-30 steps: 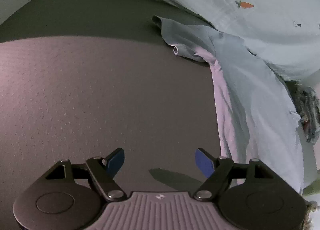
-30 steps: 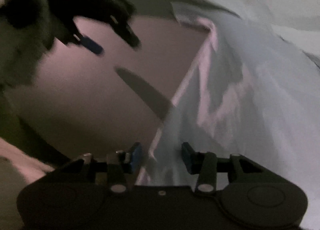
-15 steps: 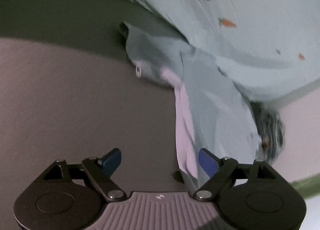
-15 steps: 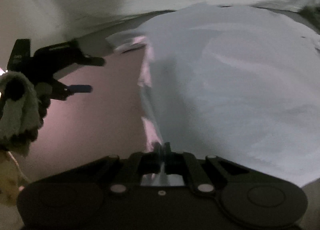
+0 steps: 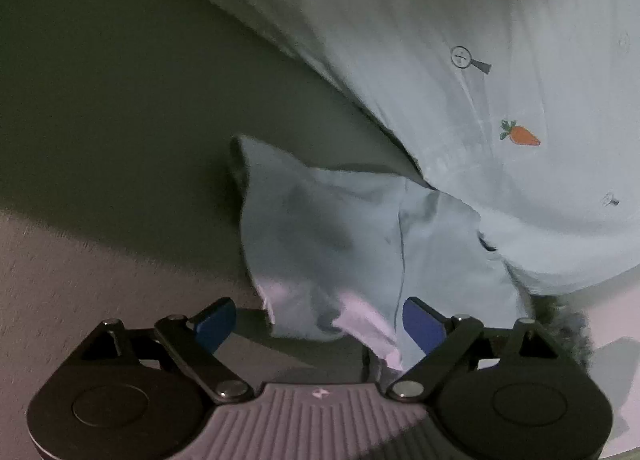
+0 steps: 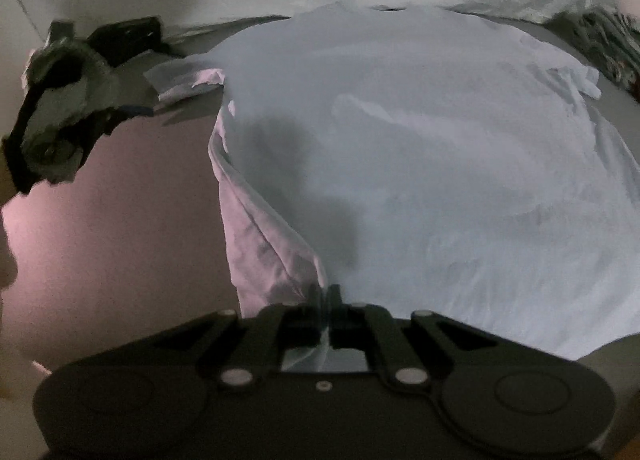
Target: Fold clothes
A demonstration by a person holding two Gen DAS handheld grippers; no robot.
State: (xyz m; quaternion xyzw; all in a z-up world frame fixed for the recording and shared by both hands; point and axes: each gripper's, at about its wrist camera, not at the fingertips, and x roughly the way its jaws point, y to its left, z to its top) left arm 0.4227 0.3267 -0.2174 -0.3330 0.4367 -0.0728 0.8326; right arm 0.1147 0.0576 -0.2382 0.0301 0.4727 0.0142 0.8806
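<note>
A pale blue T-shirt [image 6: 420, 164] lies spread flat on the bed. My right gripper [image 6: 327, 300] is shut on its near bottom-left hem, which bunches up at the fingers. The shirt's left sleeve [image 5: 320, 236] lies just ahead of my left gripper [image 5: 318, 324], which is open with the sleeve's near edge between its blue fingertips [image 5: 422, 324]. The left gripper [image 6: 80, 92] also shows in the right wrist view, at the far left by the sleeve [image 6: 184, 80].
A white quilt printed with carrots [image 5: 460, 52] is heaped behind the shirt. The bed surface [image 5: 100, 140] stretches to the left. A dark patterned cloth [image 6: 608, 44] lies at the far right.
The right gripper has closed on the shirt's hem. The left gripper has moved forward to the sleeve, which now lies between its open fingers.
</note>
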